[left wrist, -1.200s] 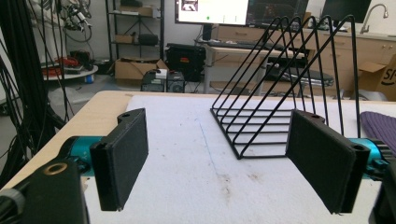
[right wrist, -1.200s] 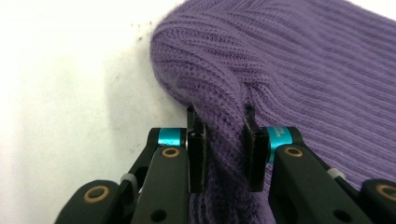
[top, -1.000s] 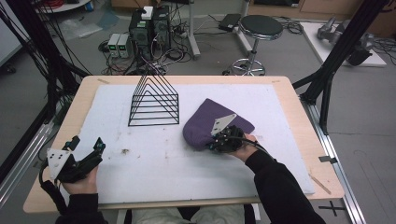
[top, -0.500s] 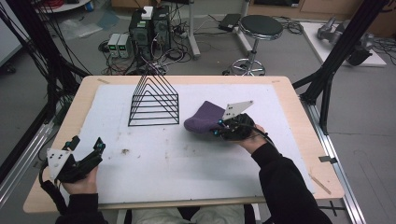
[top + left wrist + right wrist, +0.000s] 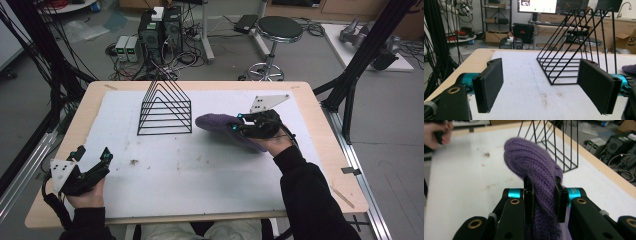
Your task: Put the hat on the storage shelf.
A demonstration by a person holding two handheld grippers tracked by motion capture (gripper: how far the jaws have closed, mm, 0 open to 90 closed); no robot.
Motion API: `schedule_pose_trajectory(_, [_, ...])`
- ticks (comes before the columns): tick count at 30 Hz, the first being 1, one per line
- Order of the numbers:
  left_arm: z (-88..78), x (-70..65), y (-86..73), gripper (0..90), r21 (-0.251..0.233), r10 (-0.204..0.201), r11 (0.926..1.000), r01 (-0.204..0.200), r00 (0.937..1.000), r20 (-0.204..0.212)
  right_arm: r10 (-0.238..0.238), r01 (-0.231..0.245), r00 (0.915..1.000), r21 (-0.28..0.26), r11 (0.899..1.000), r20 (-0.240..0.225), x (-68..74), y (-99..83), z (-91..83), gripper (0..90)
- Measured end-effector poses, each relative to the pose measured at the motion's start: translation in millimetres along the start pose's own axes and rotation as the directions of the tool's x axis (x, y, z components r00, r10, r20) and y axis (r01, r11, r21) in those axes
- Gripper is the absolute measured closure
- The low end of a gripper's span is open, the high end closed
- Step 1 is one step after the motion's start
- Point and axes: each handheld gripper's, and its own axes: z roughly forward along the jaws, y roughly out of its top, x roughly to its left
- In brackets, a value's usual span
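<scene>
Two hand-held grippers: my right hand-held gripper (image 5: 239, 125) is clamped on the purple knit hat (image 5: 531, 162), raised mid-frame, wire rack (image 5: 165, 107) just left of it. Left hand-held gripper (image 5: 92, 159) gapes empty, lower left, farther off.

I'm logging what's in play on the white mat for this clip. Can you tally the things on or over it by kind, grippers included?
Purple knitted cloth: 1
Black wire rack: 1
Handheld grippers: 2, the left gripper and the right gripper
Total: 4
</scene>
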Motion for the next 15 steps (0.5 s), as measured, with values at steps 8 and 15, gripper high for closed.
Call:
schedule_pose_trajectory(8, [-0.1, -0.2, 0.1, 21.7, -0.002, -0.001, 1.0, 0.001, 1.0, 0.002, 0.029, -0.03, 0.9995, -0.093, 0.995, -0.015, -0.5, 8.4, -9.8, 76.0])
schedule_pose_trajectory(15, [-0.1, 0.0, 0.0, 21.7, 0.0, -0.001, 1.0, 0.001, 1.0, 0.002, 0.069, -0.077, 0.9967, -0.212, 0.974, -0.043, 0.3, 14.8, -19.6, 75.9])
